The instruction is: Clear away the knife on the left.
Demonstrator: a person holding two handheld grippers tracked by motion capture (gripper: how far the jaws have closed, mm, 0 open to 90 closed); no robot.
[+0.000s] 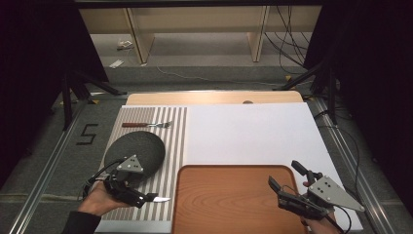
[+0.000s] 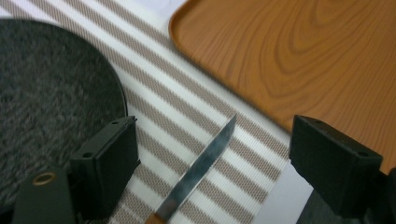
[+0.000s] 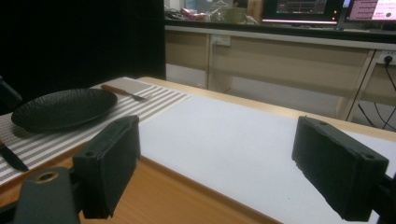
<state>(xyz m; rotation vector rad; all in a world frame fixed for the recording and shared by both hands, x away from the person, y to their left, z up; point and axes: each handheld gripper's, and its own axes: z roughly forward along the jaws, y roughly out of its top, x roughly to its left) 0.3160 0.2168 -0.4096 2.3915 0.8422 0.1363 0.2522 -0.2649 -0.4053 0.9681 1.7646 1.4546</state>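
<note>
We hold our left gripper [image 1: 146, 199] low over the near end of the striped mat [image 1: 170, 146]. In the left gripper view its jaws stand wide apart, released, with the knife [image 2: 198, 175] lying on the mat between them. The blade points away from the jaws toward the tray [image 2: 299, 51], its tip just short of the tray's rim. The wooden handle end shows at the bottom edge of that view, midway between the jaws. Neither jaw touches the blade as far as we can tell.

Beside the left jaw lies the dark plate [image 2: 46, 98], resting on the mat, its rim just beside that jaw. In the high view the fork [image 1: 148, 125] lies across the far end of the mat, well beyond the plate.

Our right gripper [image 1: 288, 181] is over the near right corner of the tray, close to the edge of the white sheet [image 1: 253, 131] that covers the table. Its jaws are also spread wide and hold nothing. Ahead of them, the right gripper view shows the sheet, with the plate and fork off to the left.
</note>
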